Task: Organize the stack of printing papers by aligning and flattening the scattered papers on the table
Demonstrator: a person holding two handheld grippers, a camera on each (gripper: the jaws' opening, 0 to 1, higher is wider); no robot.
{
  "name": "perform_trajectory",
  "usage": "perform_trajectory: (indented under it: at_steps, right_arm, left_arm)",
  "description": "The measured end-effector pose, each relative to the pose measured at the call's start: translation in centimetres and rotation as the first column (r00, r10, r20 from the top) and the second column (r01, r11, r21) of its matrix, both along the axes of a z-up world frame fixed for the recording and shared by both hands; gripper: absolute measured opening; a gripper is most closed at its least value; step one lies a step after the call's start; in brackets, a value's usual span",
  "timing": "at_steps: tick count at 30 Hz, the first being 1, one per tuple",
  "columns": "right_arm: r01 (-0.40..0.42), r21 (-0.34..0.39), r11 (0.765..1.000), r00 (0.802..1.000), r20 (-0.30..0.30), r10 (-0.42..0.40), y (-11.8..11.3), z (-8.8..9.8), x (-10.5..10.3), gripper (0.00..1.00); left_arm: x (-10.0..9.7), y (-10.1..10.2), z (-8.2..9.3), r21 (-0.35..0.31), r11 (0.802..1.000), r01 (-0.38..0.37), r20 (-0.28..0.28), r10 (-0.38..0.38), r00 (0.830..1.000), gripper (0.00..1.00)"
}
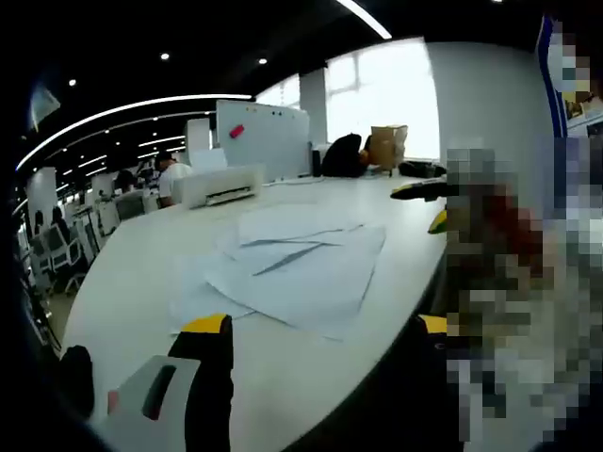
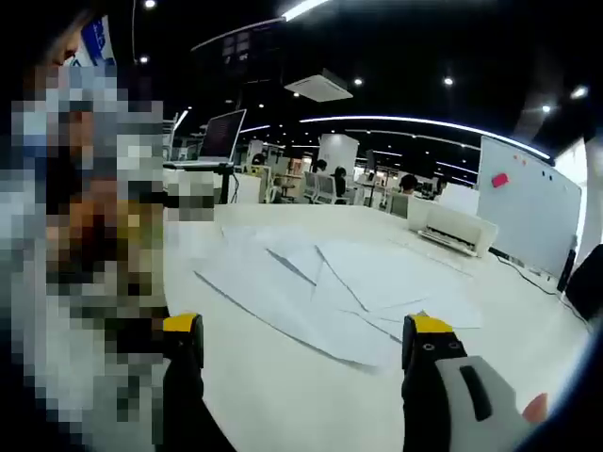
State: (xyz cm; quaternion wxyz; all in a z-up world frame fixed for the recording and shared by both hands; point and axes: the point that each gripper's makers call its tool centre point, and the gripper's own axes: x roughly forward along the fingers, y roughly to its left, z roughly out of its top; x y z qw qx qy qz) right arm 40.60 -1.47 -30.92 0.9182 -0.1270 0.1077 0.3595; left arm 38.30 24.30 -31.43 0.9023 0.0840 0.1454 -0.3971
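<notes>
A large white table [image 1: 132, 282] in an open office holds a loose spread of white printing papers [image 1: 292, 264], fanned out and overlapping at odd angles near the middle of the tabletop, with corners pointing in different directions. In the left gripper view, the left gripper [image 1: 316, 325] hangs over the near edge of the table with its yellow-tipped jaws set wide apart and nothing between them, the papers lying ahead of it and apart from it. In the right gripper view, the right gripper [image 2: 306, 330] faces the same papers [image 2: 330, 282] from the other side, its jaws also spread wide and empty, not touching any sheet. A white printer [image 1: 219, 185] sits at the far end of the table, and a whiteboard [image 1: 264, 137] stands behind it. The sheets look thin and slippery, so a push from one side alone would probably slide the top ones over the rest or buckle a corner instead of squaring the pile; pressing a jaw tip down hard could crease a sheet. The curved table edge runs close along one side of the spread, so sheets pushed that way could slip off. Bare tabletop lies all round the papers, wider toward the printer, which leaves room to gather them inward from both sides.
</notes>
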Motion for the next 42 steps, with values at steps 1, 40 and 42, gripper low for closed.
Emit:
perform_trajectory:
  at_steps: [1,40,42]
  right_arm:
    - [-0.003,-0.003,1.000,1.000,0.001,0.003,0.1,0.0,0.0,0.82]
    - [-0.005,-0.007,1.000,1.000,0.012,0.005,0.8,0.8,0.3,0.82]
    - [0.001,-0.006,1.000,1.000,0.013,-0.001,0.7,0.9,0.4,0.82]
  left_arm:
    - [0.0,0.0,0.0,0.001,1.000,0.001,0.001,-0.001,1.000,0.81]
    - [0.7,-0.3,1.6,-0.011,1.000,0.011,0.035,-0.011,0.999,0.80]
    - [0.8,-0.2,1.6,-0.007,1.000,0.010,0.036,-0.010,0.999,0.80]
